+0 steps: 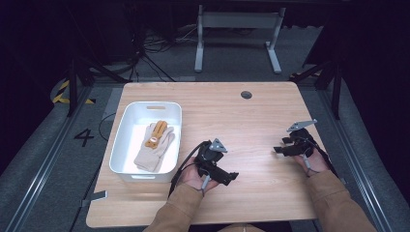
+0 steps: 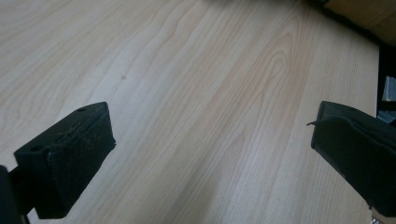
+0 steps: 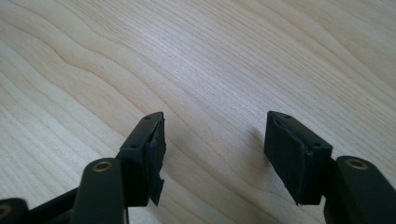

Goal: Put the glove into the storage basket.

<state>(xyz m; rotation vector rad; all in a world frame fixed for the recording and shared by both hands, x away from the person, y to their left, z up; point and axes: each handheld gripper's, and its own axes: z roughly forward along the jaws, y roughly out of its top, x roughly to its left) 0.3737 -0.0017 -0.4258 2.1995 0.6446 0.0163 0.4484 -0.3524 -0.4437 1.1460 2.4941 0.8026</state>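
One wooden table point(image 1: 251, 125) is seen from the high view, carrying one white bin point(image 1: 126, 145) at its left, in which one beige glove point(image 1: 153, 151) with an orange patch is laid. Two grippers are held low over bare wood, the left gripper point(image 1: 234, 176) just right of the bin and near the glove, the right gripper point(image 1: 276, 150) well apart from both. Only in the gripper views is jaw spacing made plain: the left gripper point(image 2: 212, 149) is spread wide and the right gripper point(image 3: 215, 149) is parted, nothing being held by either.
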